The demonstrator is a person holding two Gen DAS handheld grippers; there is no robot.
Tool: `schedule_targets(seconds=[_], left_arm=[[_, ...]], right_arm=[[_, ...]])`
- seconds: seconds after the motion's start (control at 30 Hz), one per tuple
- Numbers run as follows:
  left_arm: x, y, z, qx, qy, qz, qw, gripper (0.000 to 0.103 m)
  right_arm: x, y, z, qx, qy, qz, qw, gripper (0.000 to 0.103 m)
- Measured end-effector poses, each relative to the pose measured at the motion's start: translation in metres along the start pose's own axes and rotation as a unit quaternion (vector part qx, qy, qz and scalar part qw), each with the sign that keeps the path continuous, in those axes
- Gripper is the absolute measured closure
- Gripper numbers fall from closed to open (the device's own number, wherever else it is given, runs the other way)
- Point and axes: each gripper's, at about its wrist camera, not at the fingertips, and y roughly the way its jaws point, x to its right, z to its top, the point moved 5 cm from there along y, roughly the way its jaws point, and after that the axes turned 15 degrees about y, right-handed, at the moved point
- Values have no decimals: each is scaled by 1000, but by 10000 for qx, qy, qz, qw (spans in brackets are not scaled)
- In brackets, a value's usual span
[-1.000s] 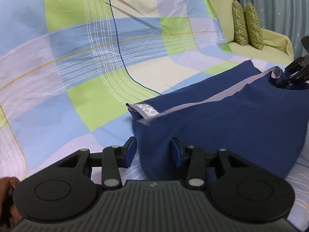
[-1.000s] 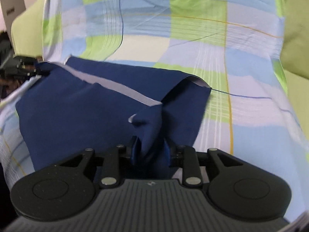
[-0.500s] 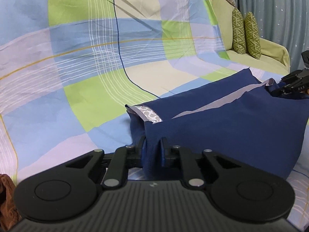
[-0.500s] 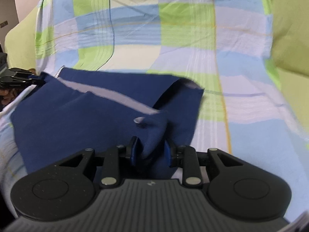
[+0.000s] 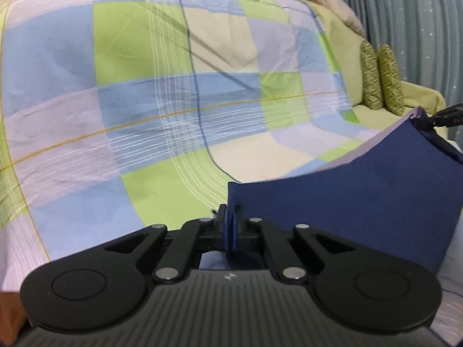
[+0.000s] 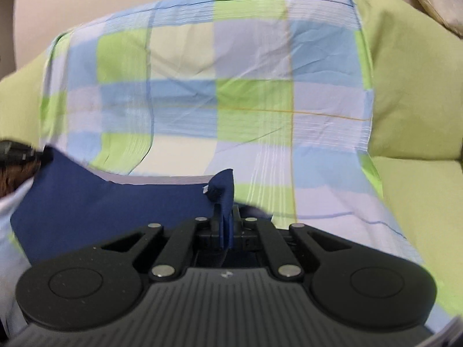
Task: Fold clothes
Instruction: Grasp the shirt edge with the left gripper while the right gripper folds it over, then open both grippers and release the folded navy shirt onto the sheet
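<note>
Covering a lime-green sofa (image 6: 416, 92) is a checked blue, green and lilac sheet (image 5: 150, 110), with two patterned green cushions (image 5: 380, 78) sitting beyond it beside a grey-blue curtain (image 5: 411, 23). Above the sheet, the left gripper (image 5: 230, 225) and right gripper (image 6: 227, 225) are each clenching a corner of the navy blue cloth (image 5: 347, 202), which is hanging stretched between them.

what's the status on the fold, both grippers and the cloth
Left gripper shut on navy cloth. Right gripper shut on its other corner. Cloth lifted, spanning between them over checked sheet. Nothing in the way.

Navy blue garment (image 5: 347, 202) hangs stretched taut, lifted above the checked sheet.
</note>
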Motion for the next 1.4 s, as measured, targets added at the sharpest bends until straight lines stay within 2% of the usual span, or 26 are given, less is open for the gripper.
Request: schedule_targets(seconds=[0.13, 0.23, 0.37, 0.43, 0.5, 0.53, 0.6, 0.63, 0.67, 0.77, 0.87, 0.93, 1.0, 1.07, 1.17, 1.2, 1.23, 1.4], left_arm=[[-7, 27, -10, -193, -153, -62, 9997, 103], [-7, 40, -20, -299, -201, -102, 9993, 102], [-6, 57, -32, -439, -265, -155, 9986, 101], [-8, 64, -37, -541, -291, -82, 9981, 98], [-13, 65, -39, -610, -345, 67, 9975, 88], [-16, 64, -39, -654, -385, 185, 9969, 87], [-22, 59, -39, -736, -440, 426, 9954, 88], [-24, 55, -39, -742, -459, 512, 9949, 87], [-25, 49, -38, -703, -469, 544, 9949, 82], [-20, 25, -33, -526, -469, 535, 9961, 79], [1, -5, -25, -206, -385, 254, 9987, 77], [21, -20, -22, -24, -324, -63, 9995, 66], [43, -30, -22, 50, -146, -371, 9992, 63], [68, -32, -26, -28, 73, -667, 9977, 63], [86, -26, -36, -269, 238, -722, 9967, 63], [88, -23, -40, -330, 269, -683, 9968, 63], [88, -20, -43, -378, 245, -659, 9968, 62], [70, -15, -55, -456, -174, -578, 9971, 58]], right_arm=[[25, 37, -6, -405, 478, -129, 9980, 101], [37, 57, -23, -663, 586, -217, 9958, 101], [46, 64, -30, -646, 778, -224, 9946, 99], [53, 65, -28, -628, 898, -319, 9935, 94], [62, 65, -26, -586, 965, -536, 9922, 93], [68, 61, -24, -516, 968, -827, 9905, 93], [70, 53, -22, -405, 929, -1024, 9896, 92], [67, 42, -23, -314, 918, -1037, 9899, 92], [65, 33, -23, -244, 920, -1034, 9901, 92], [51, -6, -34, -65, 1111, -711, 9912, 85], [34, -47, -55, 102, 1303, -253, 9911, 80], [26, -68, -73, 142, 1346, -91, 9908, 72], [20, -76, -88, 54, 1333, 8, 9911, 68], [13, -77, -105, -106, 1167, 6, 9931, 68], [10, -68, -116, -267, 1091, 141, 9936, 70], [10, -64, -119, -335, 1037, 127, 9940, 88], [13, -60, -120, -424, 1029, 94, 9937, 97], [50, -74, -111, -380, 1977, 501, 9782, 100]])
